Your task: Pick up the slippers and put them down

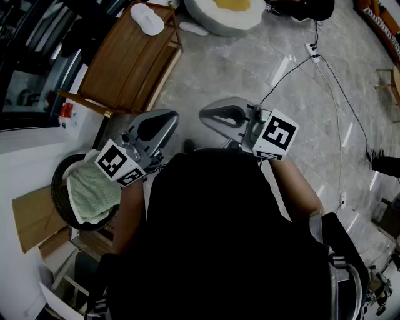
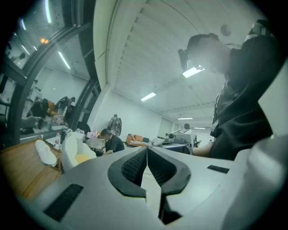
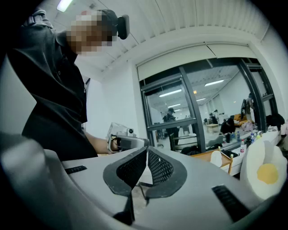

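The left tongs (image 2: 146, 148) are fully closed, their ribbed pads meeting at the tips with nothing between them. The right tongs (image 3: 147, 149) are closed as well, tip to tip, and hold nothing. Both are held level in front of the person's black top (image 1: 219, 237), side by side and a little apart. In the right gripper view the left gripper shows just beyond the tips, with a hand around it.

A white slipper (image 1: 147, 19) lies on the wooden desk (image 1: 125, 62), well apart from both tongs and near the desk's far end. A second pale, elongated thing (image 1: 194, 28) lies on the marble floor (image 1: 300, 125) just beside the desk's corner; whether it is the other slipper cannot be told. Next to it sits a white cushion with a yellow centre (image 1: 225, 12), like a fried egg.

To the person's left, a dark round basket (image 1: 59, 187) holds a green towel (image 1: 90, 190), with a piece of cardboard (image 1: 31, 219) beside it. A black cable (image 1: 337, 112) runs across the floor from a power strip (image 1: 312, 50).
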